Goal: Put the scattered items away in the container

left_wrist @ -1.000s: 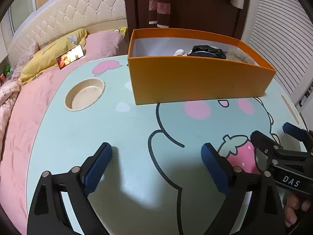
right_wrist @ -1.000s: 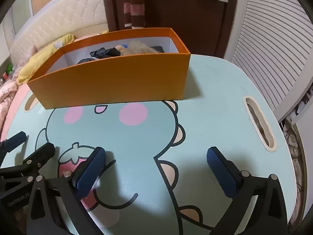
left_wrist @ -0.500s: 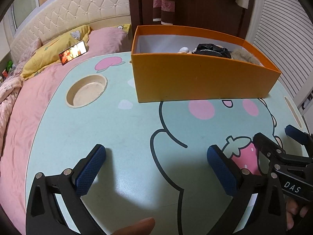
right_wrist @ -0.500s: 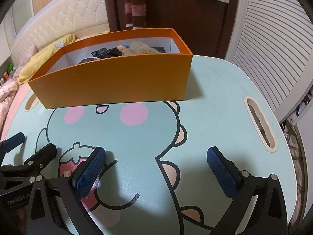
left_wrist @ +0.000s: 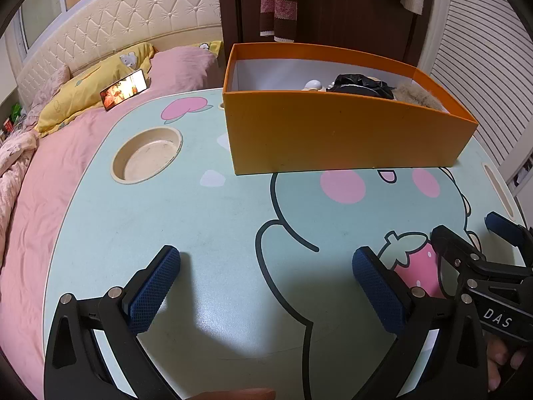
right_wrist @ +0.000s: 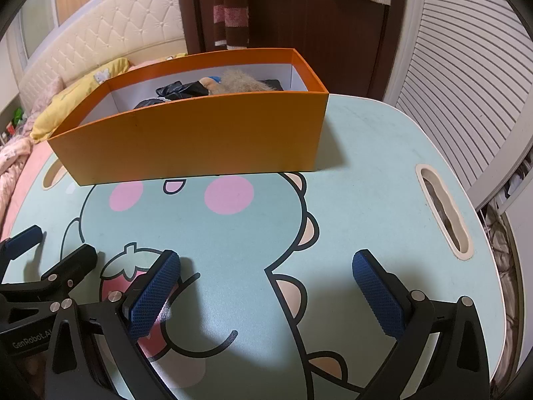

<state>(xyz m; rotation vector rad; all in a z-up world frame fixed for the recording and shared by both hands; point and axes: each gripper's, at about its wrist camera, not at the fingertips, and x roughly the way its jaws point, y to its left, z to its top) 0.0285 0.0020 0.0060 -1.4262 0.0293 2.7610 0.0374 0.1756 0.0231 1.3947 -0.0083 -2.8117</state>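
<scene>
left wrist view: one orange box (left_wrist: 343, 140) stands at the worktop's (left_wrist: 206, 220) far side, long axis left to right, holding one black item (left_wrist: 361, 84). left tool (left_wrist: 266, 286) wide, empty.
right wrist view: right tool (right_wrist: 266, 286) wide, empty.

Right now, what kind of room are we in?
Most likely a bedroom: a tufted headboard, pink bedding with a yellow pillow, and a cartoon lap table set over the bed.

Black tool (left_wrist: 266, 286) frames, blue knurled pads (left_wrist: 154, 289), silver screws
</scene>
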